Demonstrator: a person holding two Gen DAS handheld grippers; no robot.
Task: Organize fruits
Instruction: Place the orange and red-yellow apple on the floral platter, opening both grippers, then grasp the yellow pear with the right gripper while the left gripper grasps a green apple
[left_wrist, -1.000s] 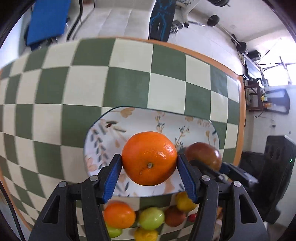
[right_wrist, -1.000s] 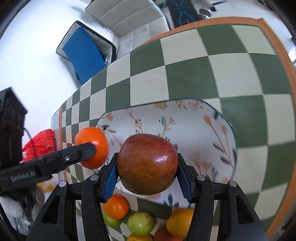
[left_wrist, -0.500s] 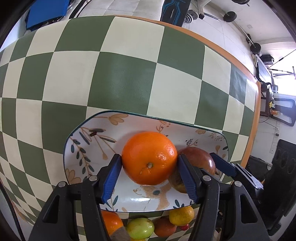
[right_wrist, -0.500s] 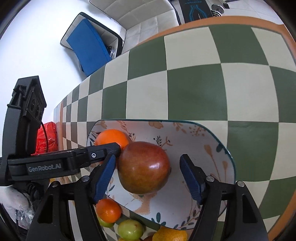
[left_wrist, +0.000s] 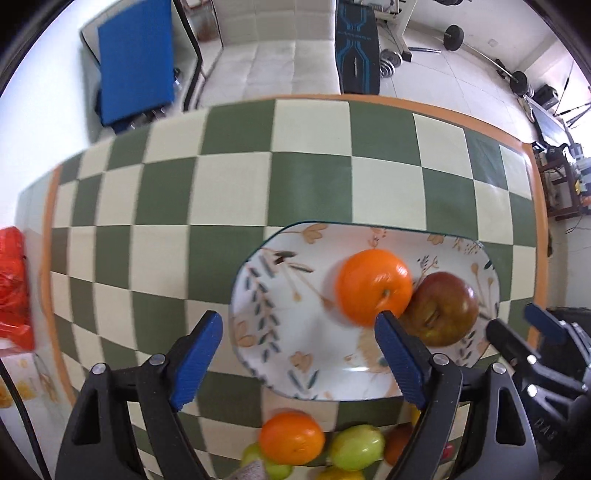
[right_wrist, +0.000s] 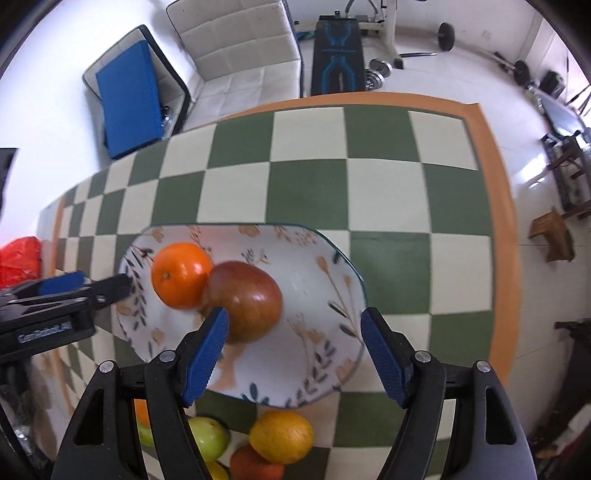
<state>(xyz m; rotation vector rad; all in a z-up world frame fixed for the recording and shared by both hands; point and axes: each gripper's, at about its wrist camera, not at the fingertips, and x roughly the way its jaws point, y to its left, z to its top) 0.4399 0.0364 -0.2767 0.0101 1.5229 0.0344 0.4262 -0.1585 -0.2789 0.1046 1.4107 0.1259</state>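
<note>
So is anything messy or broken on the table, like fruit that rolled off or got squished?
Nothing stands out. The orange and the red apple sit side by side, touching, on the flowery plate, and both look whole. The rest of the fruit lies in a loose pile on the checked cloth near the plate. Nothing is spilled.

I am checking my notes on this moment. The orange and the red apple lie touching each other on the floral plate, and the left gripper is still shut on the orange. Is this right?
Not quite. The orange and the red apple do lie touching on the floral plate, but the left gripper is open: the left wrist view shows its jaws spread wide and holding nothing.
</note>
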